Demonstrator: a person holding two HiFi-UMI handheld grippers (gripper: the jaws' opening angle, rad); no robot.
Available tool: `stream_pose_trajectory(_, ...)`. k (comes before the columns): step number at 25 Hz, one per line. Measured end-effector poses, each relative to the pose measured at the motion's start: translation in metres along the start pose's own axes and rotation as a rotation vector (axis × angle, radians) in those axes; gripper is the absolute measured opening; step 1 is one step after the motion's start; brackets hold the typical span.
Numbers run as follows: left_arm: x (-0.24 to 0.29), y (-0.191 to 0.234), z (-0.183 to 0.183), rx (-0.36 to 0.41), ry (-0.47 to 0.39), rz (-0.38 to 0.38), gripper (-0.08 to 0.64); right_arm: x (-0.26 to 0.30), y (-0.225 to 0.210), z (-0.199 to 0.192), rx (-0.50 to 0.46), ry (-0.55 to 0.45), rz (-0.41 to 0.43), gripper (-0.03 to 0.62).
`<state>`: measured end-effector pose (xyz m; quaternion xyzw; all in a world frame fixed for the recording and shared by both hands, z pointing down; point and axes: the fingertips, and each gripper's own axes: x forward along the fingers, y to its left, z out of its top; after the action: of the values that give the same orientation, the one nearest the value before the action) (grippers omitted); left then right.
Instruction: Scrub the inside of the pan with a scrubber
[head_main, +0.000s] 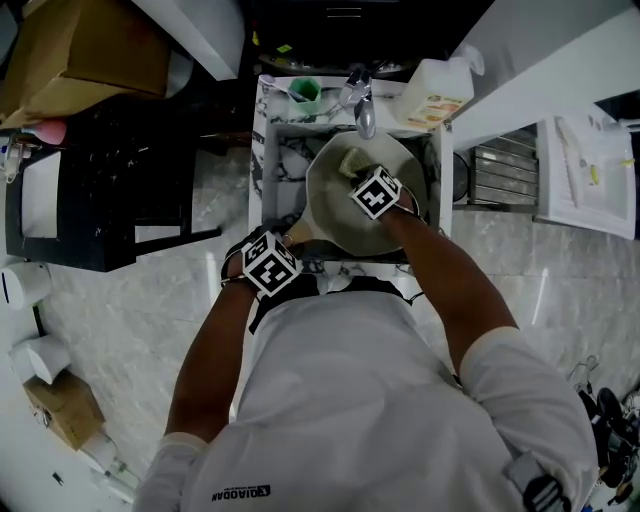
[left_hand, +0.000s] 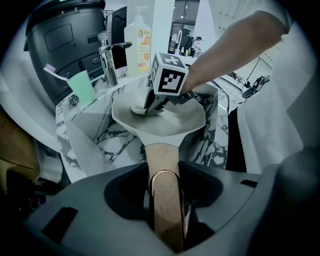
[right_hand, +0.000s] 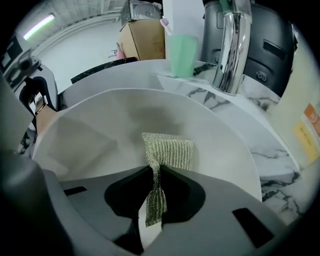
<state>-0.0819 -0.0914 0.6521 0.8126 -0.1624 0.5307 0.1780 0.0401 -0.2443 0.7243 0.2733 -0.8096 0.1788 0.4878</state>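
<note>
Left gripper (left_hand: 166, 195) is clamped on the wooden handle (left_hand: 161, 157) of the pan (left_hand: 165, 125), its jaws closed tight against both sides of the handle. The pan sits over the marble sink (head_main: 283, 160) with its pale inside facing up. Inside it, on the wall toward the tap, lies the scrubber (right_hand: 170, 150), a flat pad of silvery-green mesh. Its near edge is bunched into a thin strip, and the right gripper (right_hand: 155, 192) pinches that strip with its jaws pressed together on the mesh, so that the pad fans out beyond the jaw tips and touches the pan's wall. Along the sink's back edge stand a green cup (head_main: 305, 93) with a toothbrush (left_hand: 50, 68) in it, a chrome tap (head_main: 362, 100) and, rightmost, a soap bottle (head_main: 435, 95).
</note>
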Motion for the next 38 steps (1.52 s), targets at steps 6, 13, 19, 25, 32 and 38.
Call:
stream_pose_trajectory(6,0.000,0.001,0.000,0.003,-0.001,0.002,0.193,0.013,0.005,-0.003,0.089,0.018,0.058,0.086)
stream_pose_trajectory(13,0.000,0.002,-0.001,0.005,0.001,0.002,0.193,0.014,0.027,0.000,0.076,0.022,0.133,0.087)
stream_pose_trajectory(19,0.000,0.002,-0.001,0.004,0.001,0.003,0.193,0.012,0.052,0.005,0.070,0.003,0.200,0.087)
stream_pose_trajectory(25,-0.001,0.001,-0.001,0.004,0.001,0.001,0.193,0.009,0.080,0.006,0.087,-0.012,0.287,0.087)
stream_pose_trajectory(32,0.000,0.001,-0.001,0.004,0.001,0.000,0.192,0.006,0.100,0.005,0.091,-0.018,0.333,0.087)
stream_pose_trajectory(38,0.000,0.001,0.000,0.005,-0.001,-0.001,0.192,0.006,0.106,0.003,0.112,-0.016,0.365,0.087)
